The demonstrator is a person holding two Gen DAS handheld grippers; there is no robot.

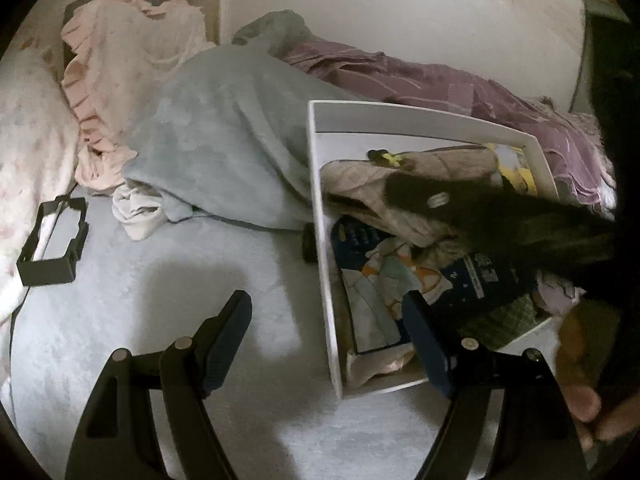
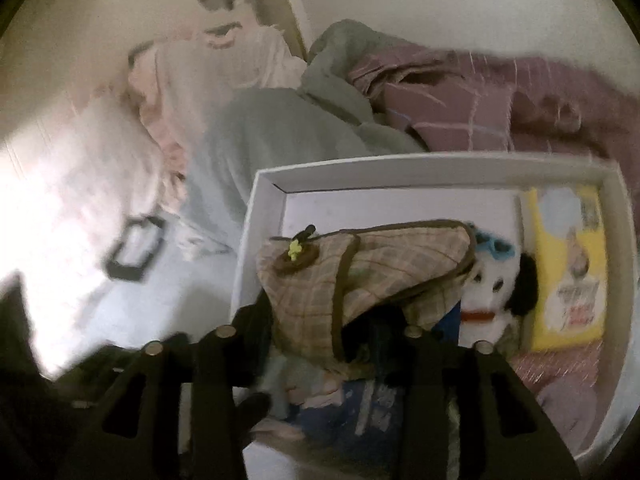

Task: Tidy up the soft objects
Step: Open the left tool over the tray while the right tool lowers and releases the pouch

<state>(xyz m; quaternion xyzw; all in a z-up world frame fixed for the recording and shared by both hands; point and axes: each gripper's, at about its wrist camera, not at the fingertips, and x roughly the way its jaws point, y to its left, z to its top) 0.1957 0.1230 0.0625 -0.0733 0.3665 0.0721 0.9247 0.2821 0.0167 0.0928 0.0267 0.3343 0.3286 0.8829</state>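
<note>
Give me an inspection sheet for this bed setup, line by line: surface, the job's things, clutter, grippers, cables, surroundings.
Surface: pale blue bed sheet, rumpled.
Job's things: white box holds a plaid fabric piece, a white plush toy, a yellow package and printed fabrics.
Clutter: grey-blue blanket, purple striped bedding, pink ruffled pillow, black frame, small white cloth.
Grippers: left gripper open, one finger over the box; right gripper over the box, state unclear.
Cables: nothing seen.
Surroundings: white wall behind the bed.
</note>
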